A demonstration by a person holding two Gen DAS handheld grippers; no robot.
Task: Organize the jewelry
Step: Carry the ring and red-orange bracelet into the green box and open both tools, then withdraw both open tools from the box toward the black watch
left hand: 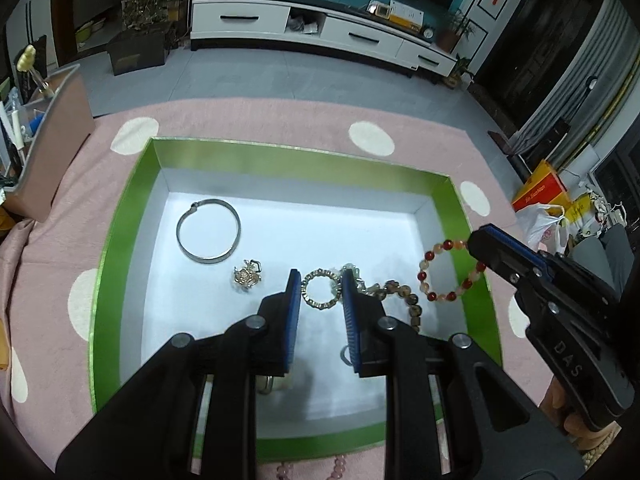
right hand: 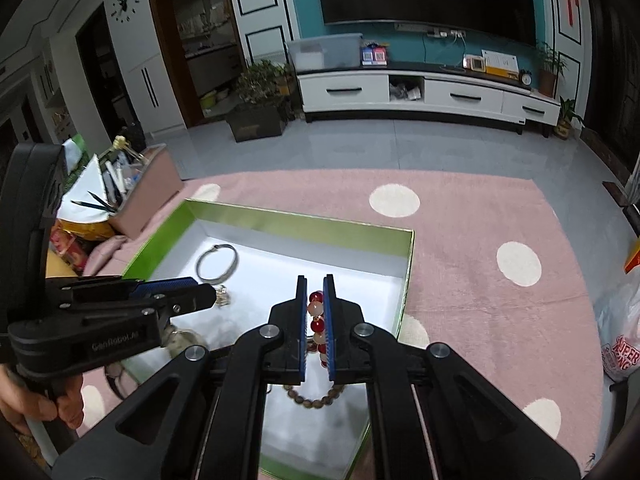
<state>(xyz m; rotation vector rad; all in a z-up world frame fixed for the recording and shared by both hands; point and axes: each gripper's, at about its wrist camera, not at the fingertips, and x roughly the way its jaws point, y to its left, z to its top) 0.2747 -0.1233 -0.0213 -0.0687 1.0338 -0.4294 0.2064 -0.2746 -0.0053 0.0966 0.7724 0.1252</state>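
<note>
Right gripper is clamping the red bead bracelet over the green box edge. Left gripper is hanging released, a gold ring lying between its fingers.

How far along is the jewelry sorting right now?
Already in the green box: a silver bangle, a small gold charm, a gold ring bracelet and a brown bead bracelet. In hand: the right gripper has its jaws shut on the red bead bracelet, over the box's right edge. The left gripper is open around the gold ring bracelet. Left: pink beads outside the box's near edge.
</note>
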